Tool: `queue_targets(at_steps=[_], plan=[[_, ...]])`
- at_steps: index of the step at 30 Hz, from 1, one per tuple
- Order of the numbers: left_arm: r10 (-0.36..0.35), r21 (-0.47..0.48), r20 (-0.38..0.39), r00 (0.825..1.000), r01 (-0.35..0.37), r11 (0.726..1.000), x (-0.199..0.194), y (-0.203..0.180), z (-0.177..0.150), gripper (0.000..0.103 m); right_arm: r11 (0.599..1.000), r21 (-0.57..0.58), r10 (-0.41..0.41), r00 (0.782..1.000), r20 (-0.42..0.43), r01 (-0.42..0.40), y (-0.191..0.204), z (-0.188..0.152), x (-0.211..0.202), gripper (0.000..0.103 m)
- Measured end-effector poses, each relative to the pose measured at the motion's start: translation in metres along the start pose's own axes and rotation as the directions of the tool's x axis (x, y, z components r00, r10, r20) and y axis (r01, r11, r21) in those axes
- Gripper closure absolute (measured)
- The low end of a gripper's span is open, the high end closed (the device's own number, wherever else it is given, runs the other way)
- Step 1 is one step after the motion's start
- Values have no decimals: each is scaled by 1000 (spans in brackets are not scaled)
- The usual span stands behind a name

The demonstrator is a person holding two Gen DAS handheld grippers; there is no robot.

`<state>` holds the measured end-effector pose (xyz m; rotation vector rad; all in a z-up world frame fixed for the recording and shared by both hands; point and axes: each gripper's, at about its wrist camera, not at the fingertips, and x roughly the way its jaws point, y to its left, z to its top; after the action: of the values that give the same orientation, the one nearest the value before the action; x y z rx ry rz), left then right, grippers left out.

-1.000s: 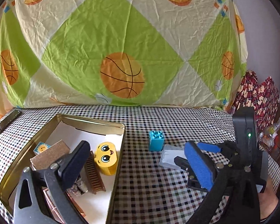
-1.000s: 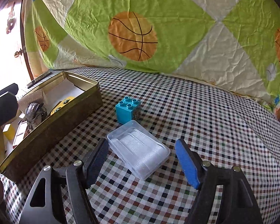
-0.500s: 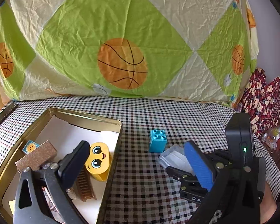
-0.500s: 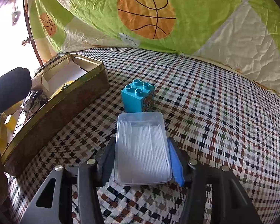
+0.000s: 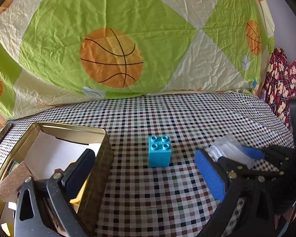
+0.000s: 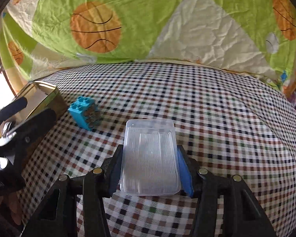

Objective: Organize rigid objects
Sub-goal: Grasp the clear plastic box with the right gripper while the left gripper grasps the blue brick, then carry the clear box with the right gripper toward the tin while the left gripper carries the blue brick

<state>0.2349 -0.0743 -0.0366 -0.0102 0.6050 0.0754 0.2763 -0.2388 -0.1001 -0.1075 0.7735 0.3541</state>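
A clear plastic box (image 6: 150, 158) sits between the pads of my right gripper (image 6: 149, 169), which is shut on its long sides. In the left wrist view the same box (image 5: 229, 148) shows at the right in the right gripper (image 5: 232, 156). A blue toy brick (image 5: 159, 151) stands on the checked cloth, studs up, a little ahead of my left gripper (image 5: 146, 169). That gripper is open and holds nothing, with its left finger over the gold tin (image 5: 106, 158). The brick (image 6: 84, 112) lies left of the box, next to the tin (image 6: 43, 96).
The tin holds a yellow toy (image 5: 79, 195), a brown block (image 5: 11, 179) and a white liner (image 5: 55, 148). A basketball-print sheet (image 5: 112, 59) hangs behind the table. A black bar (image 5: 0, 138) lies at the far left edge, and red patterned fabric (image 5: 282, 90) at the right.
My right gripper closed on the clear box and swung it to the right, away from the brick. My left gripper moved right, so the brick now lies ahead of it.
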Motion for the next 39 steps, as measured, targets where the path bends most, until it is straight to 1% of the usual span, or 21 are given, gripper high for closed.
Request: queue_targets(at_steps=[2,3,7,9,11,12,15,17,19,20,21,23,26,30,36,39], plan=[[2,13,-16,1000,-2,1000,8,-6,1,5,1000,17,-18,1000,9,17,-7,1,-1,49],[-3,16,-22,1000,3,1000,11,-8,2,9,999,27,-21,1000,10,21,-10,1,-1,49],[-31,35,-62,998,33,999,23,-18,4,16,998,52,-32,999,10,32,-17,2,-1,49],[-50,33,-92,994,53,998,30,-22,5,26,998,59,-29,1000,10,28,-19,3,0,49],[-67,47,-118,991,73,996,36,-27,6,27,998,58,-28,1000,11,27,-20,5,2,49],[-74,55,-131,989,82,995,39,-29,7,33,998,57,-28,1000,13,27,-20,5,1,49],[-84,37,-161,983,91,995,50,-27,9,41,998,51,-25,1000,19,24,-17,5,1,49],[-92,28,-176,980,98,995,55,-26,10,41,999,45,-25,999,26,24,-16,4,-1,49],[-96,12,-208,973,101,995,63,-23,10,41,999,43,-24,999,32,22,-15,4,-3,49],[-105,1,-220,970,108,994,65,-21,9,46,999,43,-22,999,34,21,-16,4,-2,49],[-120,-10,-232,965,121,993,68,-19,9,60,999,44,-20,999,36,18,-16,4,-3,49],[-140,-25,-253,957,138,990,72,-17,9,72,999,48,-18,999,42,16,-16,4,-3,49],[-148,-44,-234,961,141,989,68,-14,10,72,998,57,-18,998,62,15,-17,3,-7,49],[-155,-46,-208,966,149,988,58,-12,8,72,998,60,-17,996,89,12,-17,1,-13,49],[-158,-33,-148,976,155,987,38,-8,4,72,999,49,-19,990,142,12,-13,-1,-23,49],[-151,-12,-114,982,150,989,28,-8,2,72,999,37,-18,986,168,12,-8,-2,-28,49]])
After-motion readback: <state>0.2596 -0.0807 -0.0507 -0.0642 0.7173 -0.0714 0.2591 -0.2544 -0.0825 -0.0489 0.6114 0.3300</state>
